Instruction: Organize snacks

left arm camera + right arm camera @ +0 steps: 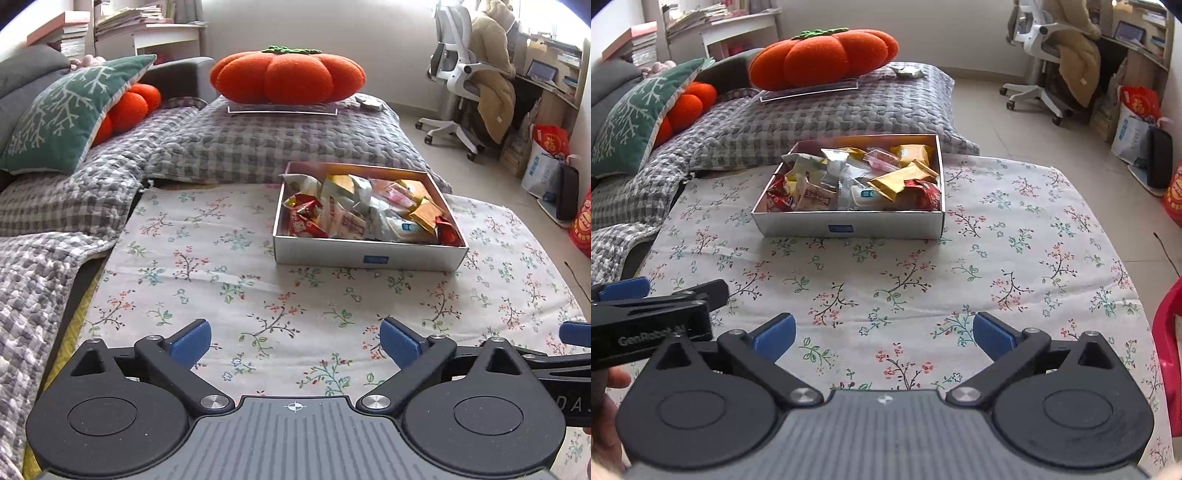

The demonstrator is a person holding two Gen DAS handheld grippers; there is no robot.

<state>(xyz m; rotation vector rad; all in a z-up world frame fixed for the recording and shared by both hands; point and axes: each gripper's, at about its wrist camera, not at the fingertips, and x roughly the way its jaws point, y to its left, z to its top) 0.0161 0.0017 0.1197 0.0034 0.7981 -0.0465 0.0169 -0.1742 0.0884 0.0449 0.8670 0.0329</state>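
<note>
A shallow white cardboard box (369, 258) sits on a floral tablecloth (221, 266), full of mixed snack packets (362, 210) in red, gold and white wrappers. It also shows in the right wrist view (849, 223) with the snack packets (857, 181) piled inside. My left gripper (295, 343) is open and empty, low over the cloth, well short of the box. My right gripper (884, 336) is open and empty, beside the left one and short of the box. The left gripper's body (653, 317) shows at the left of the right wrist view.
A grey checked sofa (229, 144) lies behind the table with an orange pumpkin cushion (288, 75) on a clear tray and a green cushion (70, 114). An office chair (469, 85) and bags (546, 158) stand at the right. A red chair edge (1167, 339) is near my right.
</note>
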